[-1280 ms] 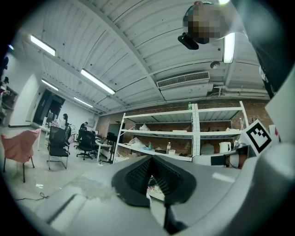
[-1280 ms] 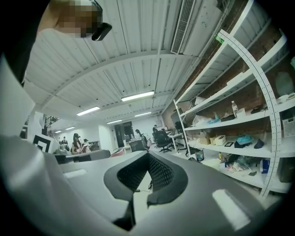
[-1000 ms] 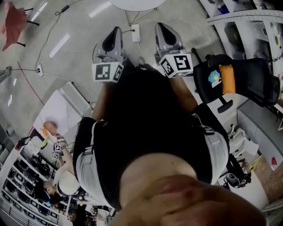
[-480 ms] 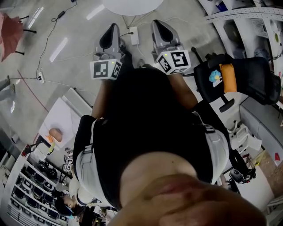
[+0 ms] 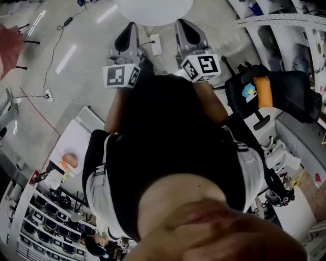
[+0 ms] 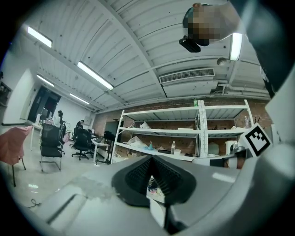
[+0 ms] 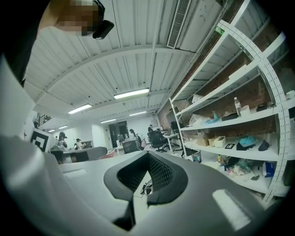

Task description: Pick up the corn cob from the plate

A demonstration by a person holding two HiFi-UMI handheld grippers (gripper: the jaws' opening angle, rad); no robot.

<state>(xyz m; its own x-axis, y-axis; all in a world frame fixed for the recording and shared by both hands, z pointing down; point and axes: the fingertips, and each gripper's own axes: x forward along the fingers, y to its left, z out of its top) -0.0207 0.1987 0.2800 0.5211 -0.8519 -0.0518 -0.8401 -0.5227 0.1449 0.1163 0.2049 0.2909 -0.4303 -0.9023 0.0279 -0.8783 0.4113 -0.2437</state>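
Note:
No corn cob or plate shows in any view. In the head view my left gripper (image 5: 130, 29) and right gripper (image 5: 184, 26) are held side by side in front of the person's dark torso, pointing level toward a white round table (image 5: 153, 6) at the top edge. In the left gripper view the left gripper (image 6: 152, 160) has its black pads together with nothing between them. The right gripper (image 7: 147, 157) looks the same in its own view: jaws closed, nothing held.
A white power strip (image 5: 156, 43) and cables lie on the grey floor below the table. A black chair (image 5: 285, 92) with an orange item stands at the right. Metal shelving (image 6: 184, 133) fills the left gripper view, more shelving (image 7: 239, 129) the right gripper view.
Both grippers have travelled forward together across the floor. The white round table has come further into view at the top. Jaws stayed closed.

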